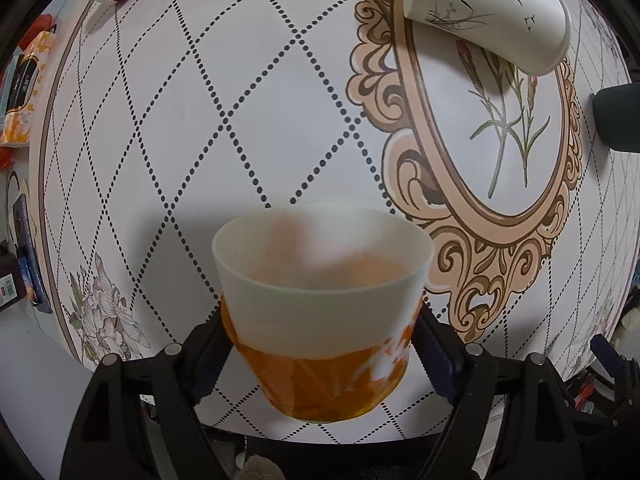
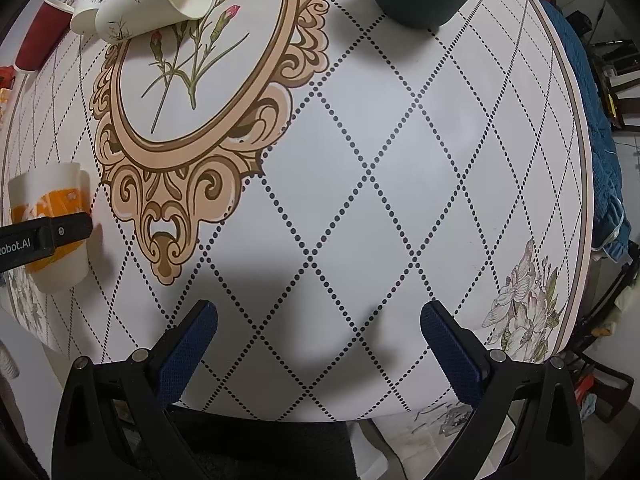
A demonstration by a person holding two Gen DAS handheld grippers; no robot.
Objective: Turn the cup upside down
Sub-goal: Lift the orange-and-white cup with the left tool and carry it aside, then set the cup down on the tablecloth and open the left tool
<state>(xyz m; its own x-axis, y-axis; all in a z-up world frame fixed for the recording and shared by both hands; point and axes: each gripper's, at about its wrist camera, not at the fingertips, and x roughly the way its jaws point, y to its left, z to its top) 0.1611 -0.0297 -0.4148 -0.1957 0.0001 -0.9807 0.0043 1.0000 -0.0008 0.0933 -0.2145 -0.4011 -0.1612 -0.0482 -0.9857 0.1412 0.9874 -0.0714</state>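
Over patterned table [image 1: 280,80], left tongs [image 1: 320,344] clamping cup [image 1: 324,280]

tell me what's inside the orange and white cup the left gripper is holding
The orange and white cup, clamped in the left gripper, shows only its blurred, orange-tinted inner wall. No contents are visible; the bottom is hidden behind the near wall.

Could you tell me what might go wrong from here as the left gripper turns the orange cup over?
1. The left gripper clamps the orange cup low on its thin paper wall, so it may crush or slip while turning.
2. The cup is near the table edge, so a dropped cup could roll off.
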